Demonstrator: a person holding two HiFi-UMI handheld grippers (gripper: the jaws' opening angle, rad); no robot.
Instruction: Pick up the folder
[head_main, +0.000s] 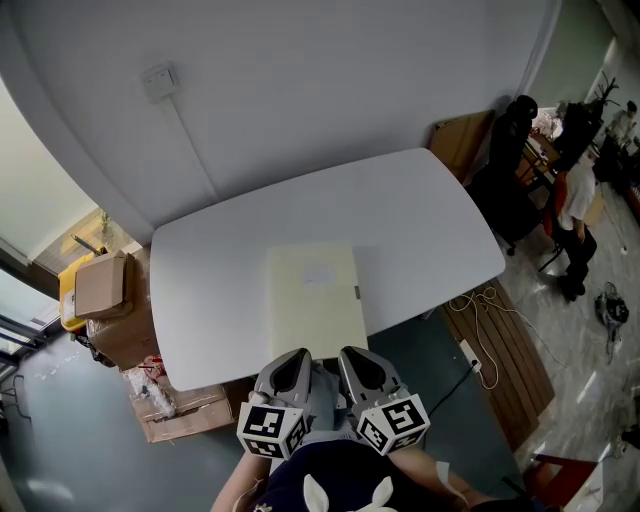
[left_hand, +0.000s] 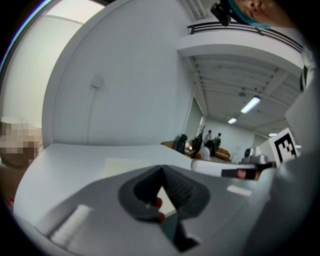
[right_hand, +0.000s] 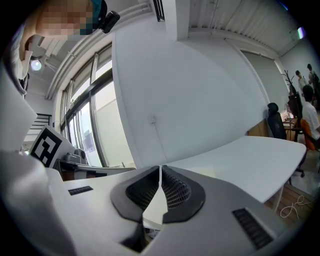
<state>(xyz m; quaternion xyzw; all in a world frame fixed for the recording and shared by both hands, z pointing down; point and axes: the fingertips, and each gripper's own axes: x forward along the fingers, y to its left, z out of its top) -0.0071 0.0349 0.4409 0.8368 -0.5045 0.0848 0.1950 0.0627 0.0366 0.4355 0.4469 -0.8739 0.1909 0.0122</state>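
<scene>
A pale yellow folder (head_main: 315, 300) lies flat near the front edge of the white table (head_main: 420, 220), with a small clip on its right side. My left gripper (head_main: 290, 372) and right gripper (head_main: 362, 368) hang side by side just short of the table's front edge, both shut with nothing between the jaws. The left gripper view shows the folder (left_hand: 125, 166) beyond the shut left gripper (left_hand: 161, 172). Seen from the right gripper view, the folder (right_hand: 202, 172) peeks past the shut right gripper (right_hand: 160, 170).
Cardboard boxes (head_main: 105, 290) stand on the floor left of the table. Cables (head_main: 480, 305) and a wooden platform (head_main: 510, 350) lie at the right. A black office chair (head_main: 510, 160) and people (head_main: 575, 200) are at the far right. A white wall rises behind the table.
</scene>
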